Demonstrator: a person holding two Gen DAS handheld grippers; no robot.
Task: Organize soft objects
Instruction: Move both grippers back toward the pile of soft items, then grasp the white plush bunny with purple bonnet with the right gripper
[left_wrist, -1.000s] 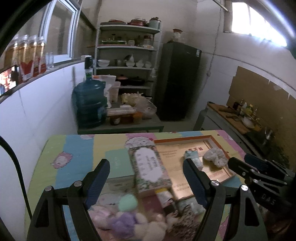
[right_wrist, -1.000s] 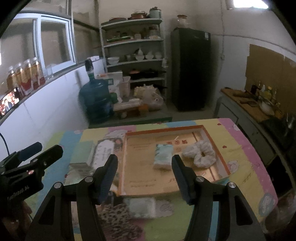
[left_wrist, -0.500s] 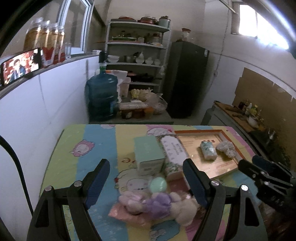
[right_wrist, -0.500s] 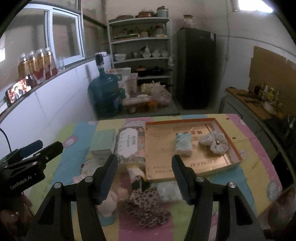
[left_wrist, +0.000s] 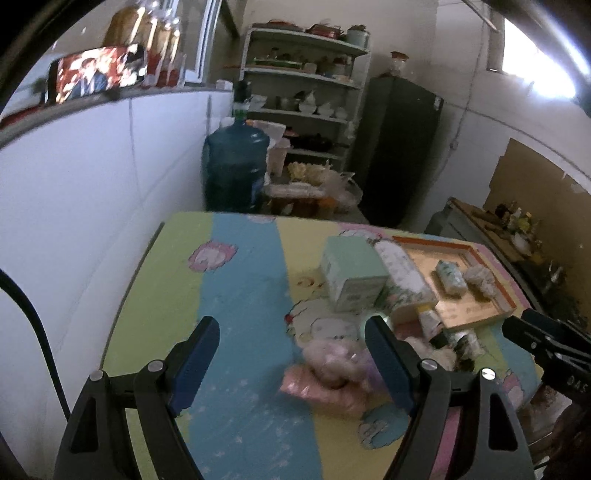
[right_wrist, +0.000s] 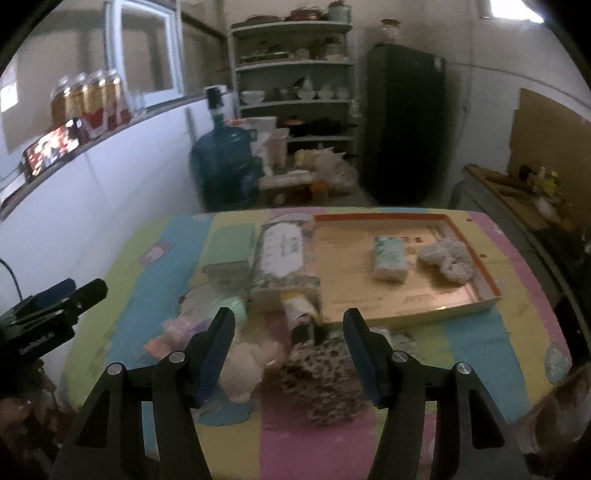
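Note:
A heap of soft things lies on the striped tablecloth: pink and purple plush (left_wrist: 328, 373), a cream plush (right_wrist: 247, 365), a leopard-print cloth (right_wrist: 325, 380) and a pale green ball (right_wrist: 236, 308). My left gripper (left_wrist: 291, 332) is open above the cloth, the pink plush by its right finger. My right gripper (right_wrist: 288, 317) is open over the heap, with a small tube (right_wrist: 299, 314) and the leopard cloth showing between its fingers. Behind stands an orange-rimmed tray (right_wrist: 413, 315) holding a tissue pack (right_wrist: 388, 256) and a white scrunchie (right_wrist: 447, 258).
A green box (right_wrist: 229, 247) and a floral tissue box (right_wrist: 282, 258) stand left of the tray. A white wall (left_wrist: 92, 206) runs close along the table's left side. Beyond the table's far edge are a blue water jug (left_wrist: 236, 166), shelves and a dark fridge (right_wrist: 402, 125).
Both grippers have drawn back and lower, the left one also leftward. The heap now sits between the right fingers and at the left gripper's right side. Both stay open.

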